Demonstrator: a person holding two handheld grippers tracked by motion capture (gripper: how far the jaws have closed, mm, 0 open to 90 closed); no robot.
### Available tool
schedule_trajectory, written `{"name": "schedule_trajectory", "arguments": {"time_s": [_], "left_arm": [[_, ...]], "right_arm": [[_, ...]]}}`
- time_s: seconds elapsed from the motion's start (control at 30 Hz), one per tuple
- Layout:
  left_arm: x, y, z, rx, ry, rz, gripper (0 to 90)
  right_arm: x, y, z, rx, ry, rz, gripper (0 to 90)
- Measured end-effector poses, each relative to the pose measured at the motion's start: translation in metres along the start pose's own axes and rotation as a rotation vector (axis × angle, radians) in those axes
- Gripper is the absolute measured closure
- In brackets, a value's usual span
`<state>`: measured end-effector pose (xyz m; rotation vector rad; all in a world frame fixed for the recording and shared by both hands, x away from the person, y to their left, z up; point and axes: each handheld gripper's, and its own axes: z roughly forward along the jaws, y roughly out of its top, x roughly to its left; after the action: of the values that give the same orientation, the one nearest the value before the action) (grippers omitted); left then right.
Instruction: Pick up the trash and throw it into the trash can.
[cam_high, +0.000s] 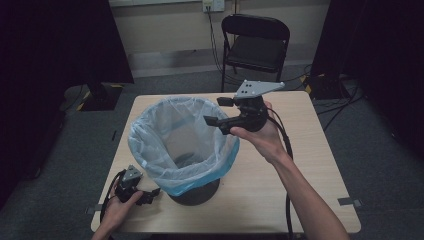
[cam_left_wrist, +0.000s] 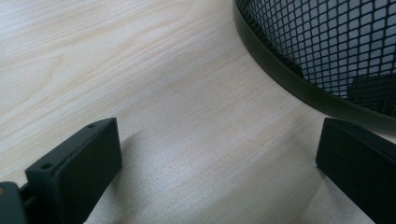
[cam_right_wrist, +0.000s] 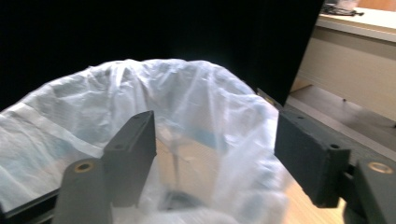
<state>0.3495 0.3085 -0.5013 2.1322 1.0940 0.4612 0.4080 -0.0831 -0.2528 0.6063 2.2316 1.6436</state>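
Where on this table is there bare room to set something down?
The widest bare wood lies right of the bin, from the right forearm to the table edge. A narrower strip runs along the far edge behind the bag. The near-left corner is crowded by the left hand-held gripper.

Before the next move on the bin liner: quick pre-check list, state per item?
1. Right gripper open: ok, jaws stand wide apart at the bin's far rim.
2. Right gripper free of the liner: ok, nothing between the jaws in the right gripper view.
3. Left gripper open: ok, jaws spread with bare table between them.
4. Left gripper clear of the mesh bin: ok, a gap shows beside its base.
5. Liner folded over the rim all round: ok on the sides seen; the near edge hangs lower.
6. Bin contents: cannot tell, the bottom is too dim.
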Motion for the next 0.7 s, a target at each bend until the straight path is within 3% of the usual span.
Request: {"name": "schedule_trajectory", "arguments": {"time_s": [0.03, 0.2, 0.3, 0.43, 0.57, 0.7], "left_arm": [[0.000, 0.000, 0.000, 0.000, 0.000, 0.000, 0.0], [0.000, 0.000, 0.000, 0.000, 0.000, 0.000, 0.0], [0.000, 0.000, 0.000, 0.000, 0.000, -0.001, 0.0], [0.000, 0.000, 0.000, 0.000, 0.000, 0.000, 0.0], [0.000, 0.000, 0.000, -0.001, 0.000, -0.001, 0.0], [0.000, 0.000, 0.000, -0.001, 0.000, 0.000, 0.0]], "right_arm": [[0.000, 0.000, 0.000, 0.000, 0.000, 0.000, 25.5], [-0.016, -0.005, -0.015, -0.013, -0.094, 0.037, 23.2], [-0.021, -0.006, -0.021, -0.018, -0.113, 0.044, 22.9], [-0.032, -0.012, -0.035, -0.019, -0.216, 0.055, 19.3], [-0.041, -0.022, -0.045, 0.003, -0.282, 0.067, 17.5], [-0.051, -0.035, -0.054, 0.022, -0.318, 0.090, 17.2]]}}
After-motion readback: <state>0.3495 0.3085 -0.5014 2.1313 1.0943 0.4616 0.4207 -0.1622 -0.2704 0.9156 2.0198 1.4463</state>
